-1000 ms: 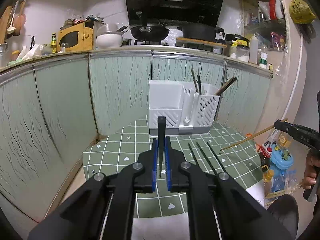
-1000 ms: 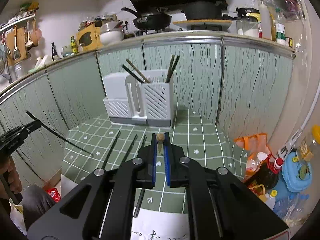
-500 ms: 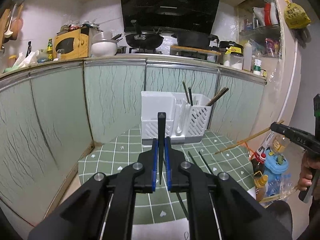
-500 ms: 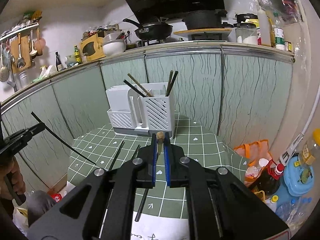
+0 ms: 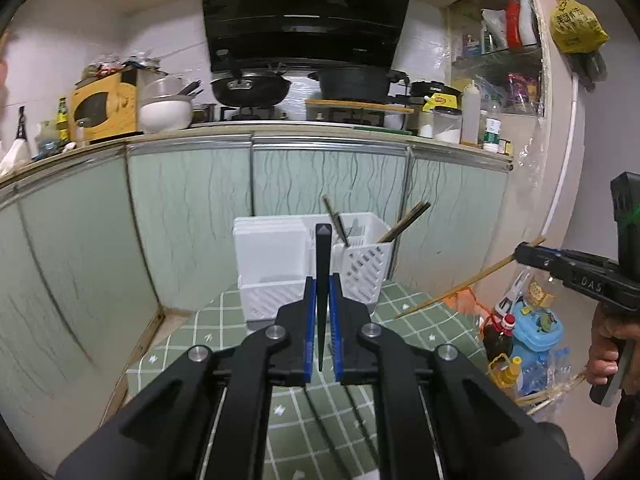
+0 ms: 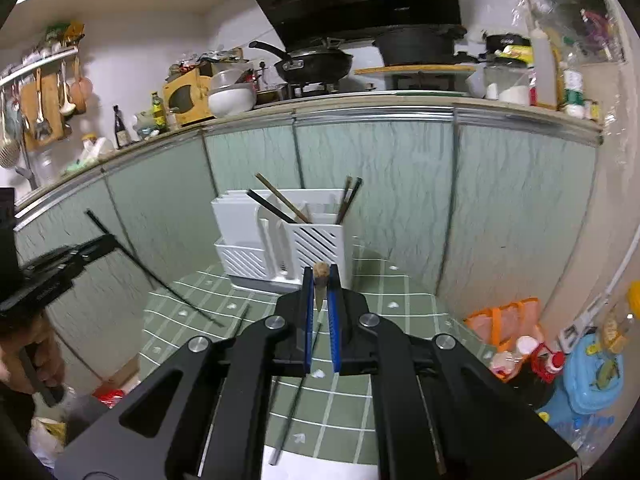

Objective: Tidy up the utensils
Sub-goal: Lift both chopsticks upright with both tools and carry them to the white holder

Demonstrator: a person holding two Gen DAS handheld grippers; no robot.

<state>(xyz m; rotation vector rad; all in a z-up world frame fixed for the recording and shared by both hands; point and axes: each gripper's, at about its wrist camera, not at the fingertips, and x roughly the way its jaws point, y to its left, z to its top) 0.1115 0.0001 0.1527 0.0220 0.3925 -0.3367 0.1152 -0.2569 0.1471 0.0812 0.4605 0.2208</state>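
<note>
We hold the left gripper [image 5: 322,334] above a low table [image 5: 404,322] covered in green checked cloth, its blue-padded jaws closed on a black chopstick [image 5: 322,280] that stands upright between them, blunt end uppermost. Our right gripper [image 6: 321,322] is likewise clamped, on a wooden chopstick [image 6: 320,284] seen end-on, its round butt level with the fingertips. From the left wrist view that same wooden stick slants down and to the left out of the right gripper's nose, well clear of the cloth; from the right wrist view the black stick angles down from the left gripper toward the table's near edge. Straight ahead of both tools stands the white utensil holder [image 6: 280,240] at the back of the table, hard by the pale green cabinet doors [image 6: 384,184]. Its slotted compartment on the right already carries several chopsticks [image 6: 280,200], dark and brown, leaning against the rim. More dark chopsticks [image 6: 294,404] lie loose on the cloth below the right gripper. Behind, the counter bears a black wok [image 5: 250,88] on the hob, a white bowl [image 5: 166,114] and a yellow microwave [image 5: 106,110]. A blue plastic container [image 5: 536,330] and bottles crowd the floor at the right
</note>
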